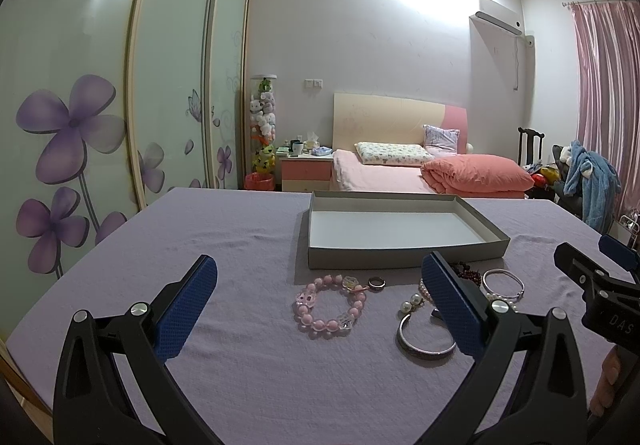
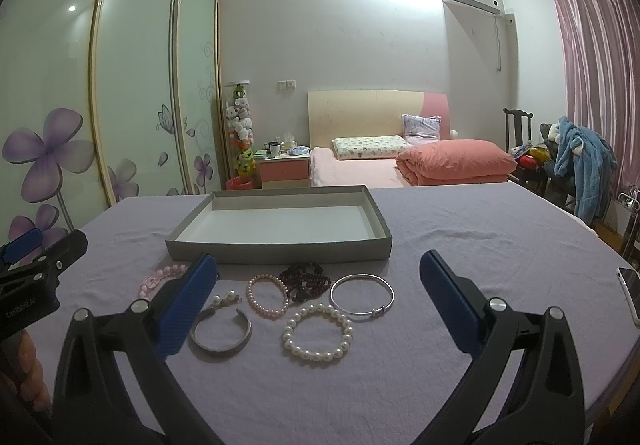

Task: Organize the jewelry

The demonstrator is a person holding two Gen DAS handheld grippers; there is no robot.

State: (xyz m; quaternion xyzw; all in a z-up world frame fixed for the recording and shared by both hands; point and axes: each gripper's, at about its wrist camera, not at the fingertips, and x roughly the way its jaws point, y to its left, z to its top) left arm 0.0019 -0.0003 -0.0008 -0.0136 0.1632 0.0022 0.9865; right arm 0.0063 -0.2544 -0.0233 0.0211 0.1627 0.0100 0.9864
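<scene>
The jewelry is laid out in a loose row on the lilac cloth (image 2: 460, 229), just in front of the empty grey tray (image 2: 280, 249), probably so each piece can be lifted straight in. The left gripper (image 1: 320, 305) and right gripper (image 2: 318, 301) are both held released, jaws spread wide and nothing grasped, above the pieces.

The pink bead bracelet (image 1: 330, 303) and the small ring (image 1: 377, 282) are seen whole only from the left wrist. The white pearl bracelet (image 2: 319, 333), thin silver bangle (image 2: 362, 297), dark bead strand (image 2: 305, 281) and a phone (image 2: 630, 293) at the cloth's edge are shown clearly only from the right.
</scene>
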